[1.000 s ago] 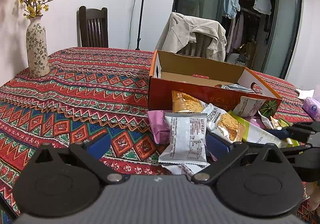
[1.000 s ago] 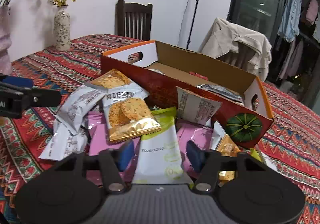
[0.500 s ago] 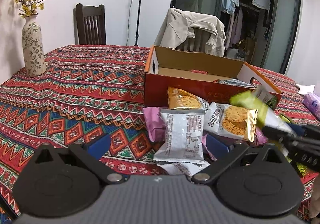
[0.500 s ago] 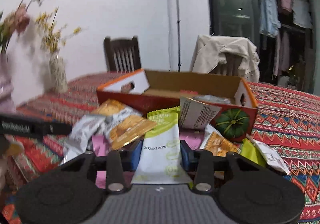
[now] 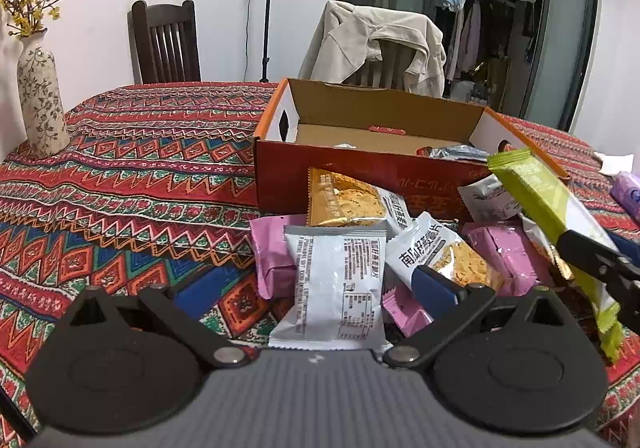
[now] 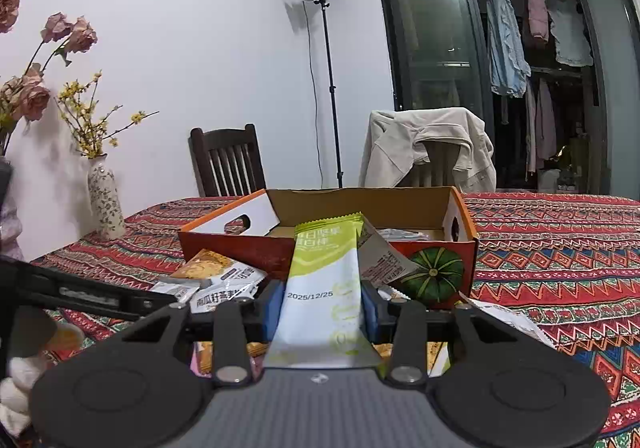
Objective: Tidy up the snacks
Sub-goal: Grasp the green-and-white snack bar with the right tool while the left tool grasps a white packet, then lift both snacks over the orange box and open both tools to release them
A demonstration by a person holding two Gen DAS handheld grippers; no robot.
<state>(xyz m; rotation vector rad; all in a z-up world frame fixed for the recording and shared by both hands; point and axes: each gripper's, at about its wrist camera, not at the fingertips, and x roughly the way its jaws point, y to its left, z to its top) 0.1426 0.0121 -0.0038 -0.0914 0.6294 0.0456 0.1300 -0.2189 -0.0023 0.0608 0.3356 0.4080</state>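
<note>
**Q:** What has changed in your right gripper [image 6: 320, 308], and what does that mean for the sort?

**A:** A second ago its jaws stood apart around the green packet [image 6: 324, 288], which lay flat on the pile. Now the jaws are clamped on the packet's sides and the packet is off the pile. In the left wrist view you see it held in the air, tilted, its top edge near the front right corner of the box [image 5: 360, 175]. Judgement: pickup is complete; you are in the carry step, with release into the box not yet done.

**Q:** How are your hands posed?

**A:** Your right gripper points only slightly downward, toward the open box, with the packet's top edge overlapping the box's front wall in its own view. Your left gripper [image 5: 312, 292] points more steeply down at the pile; its jaws stand wide apart and hold nothing. The white packet [image 5: 336, 284] lies between them on the tabletop [image 5: 120, 167], untouched.

**Q:** Where are the remaining snacks?

**A:** They are heaped in front of the box. A few wrappers already lie inside it.
</note>
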